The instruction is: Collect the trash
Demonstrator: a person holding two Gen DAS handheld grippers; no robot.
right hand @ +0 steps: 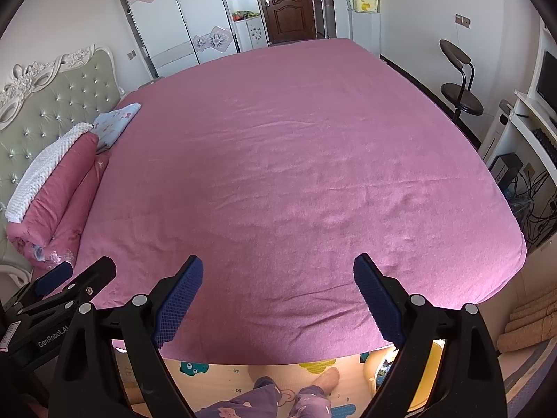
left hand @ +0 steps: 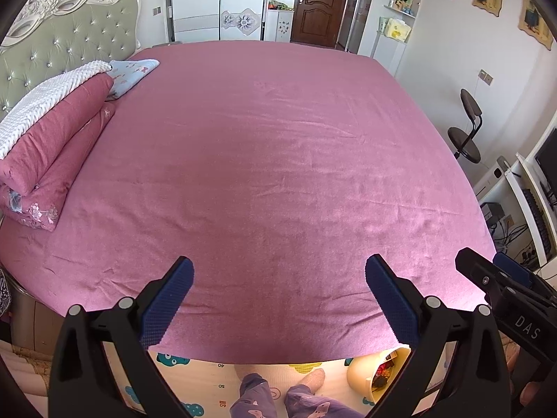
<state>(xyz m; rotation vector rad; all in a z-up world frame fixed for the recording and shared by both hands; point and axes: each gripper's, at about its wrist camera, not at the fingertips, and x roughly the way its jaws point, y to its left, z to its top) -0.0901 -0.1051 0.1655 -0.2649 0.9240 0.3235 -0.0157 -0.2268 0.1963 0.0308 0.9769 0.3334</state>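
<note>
Left claw: blue-padded fingers spread wide, nothing between them, held over the near edge of the bed. Right claw: same state, fingers spread wide and empty, just beside the left one; each shows at the edge of the other's view, the right claw at 3 o'clock in the left wrist view, the left claw at 9 o'clock in the right wrist view.

Nearest, at 6 o'clock: person's legs in purple patterned trousers, feet on a cream cartoon-print floor mat.

Task item: round pale-yellow plastic waste bin on the mat at about 5 o'clock, just beside the person's right foot and close to the foot-side edge of the bed, partly hidden behind the right finger of each claw. Dark and red scraps of trash lie inside it; contents too blurred to tell apart.

Beyond: wide bed with a wrinkled pink sheet fills the middle of both views.

At 9 to 10 o'clock, on the bed against the headboard: folded pink quilt with a white knobbly blanket on top, touching a light blue printed pillow just behind it. Green tufted headboard with white carved trim behind these.

At 3 o'clock: black round-seat chair, near a white computer counter with a dark monitor.

Far, 12 o'clock: white sliding wardrobe, then a dark brown wooden door.
</note>
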